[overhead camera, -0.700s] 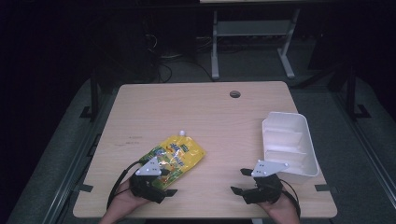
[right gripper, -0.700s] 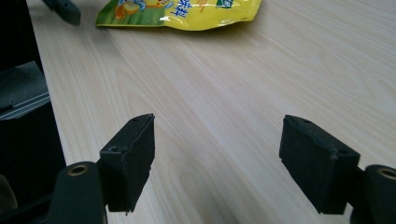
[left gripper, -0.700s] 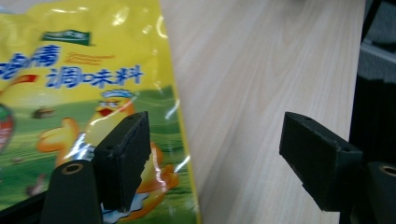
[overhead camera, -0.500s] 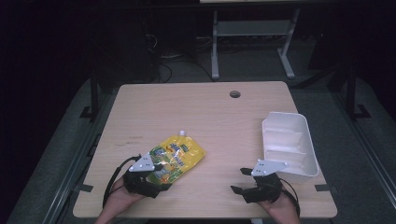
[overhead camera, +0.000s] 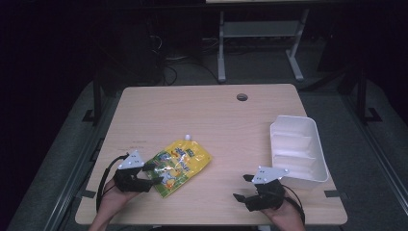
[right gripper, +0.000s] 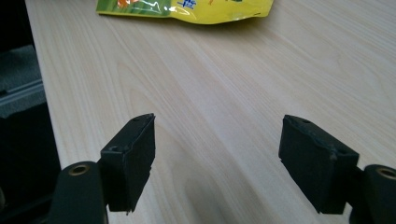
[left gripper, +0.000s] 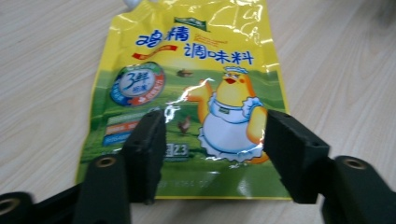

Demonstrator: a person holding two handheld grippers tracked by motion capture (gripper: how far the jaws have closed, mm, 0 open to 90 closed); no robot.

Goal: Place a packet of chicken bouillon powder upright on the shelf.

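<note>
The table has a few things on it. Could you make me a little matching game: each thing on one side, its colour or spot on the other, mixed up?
Things:
1. pouch
2. tray
3. left claw
4. round hole

Descriptions:
A. white, at the right edge
B. far side of the table
C. yellow, lying flat
D. open over the pouch's near end

Pairs: 1-C, 2-A, 3-D, 4-B

pouch [overhead camera: 182, 164]: glossy yellow-green spouted bag, printed with a cartoon chick and blue lettering | state: sealed, slightly crinkled | pose: lay flat, face up, white spout [overhead camera: 188, 137] pointing toward the far edge | place: near-left part of the desk [overhead camera: 216, 120]
</note>
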